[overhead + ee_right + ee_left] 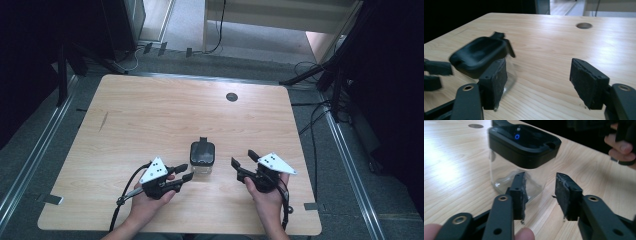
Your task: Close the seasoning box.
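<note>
Two grippers flank one clear jar with a black lid (pixel 202 158), which stands upright on the wooden table (pixel 150 110), a little toward the person's side of the middle. The left gripper (pixel 184 172) sits just beside the jar's near left corner, its jaws partly apart with nothing between them; in the left gripper view the pads (pixel 520 192) frame the jar's clear base without touching it. The right gripper (pixel 243 159) waits near the jar's right side, jaws spread wide and empty, a gap of bare wood between it and the glass.

The step in hand looks like taking hold of the jar, probably to steady the body and work the lid. I judge it best to close the left pads on the clear wall low down, square to it, so the smooth side does not slip, and to bring the right jaws level onto the lid.

Room is generous: open wood lies beyond the jar toward the cable hole (pixel 231 97), while the near edge lies close behind both hands.
</note>
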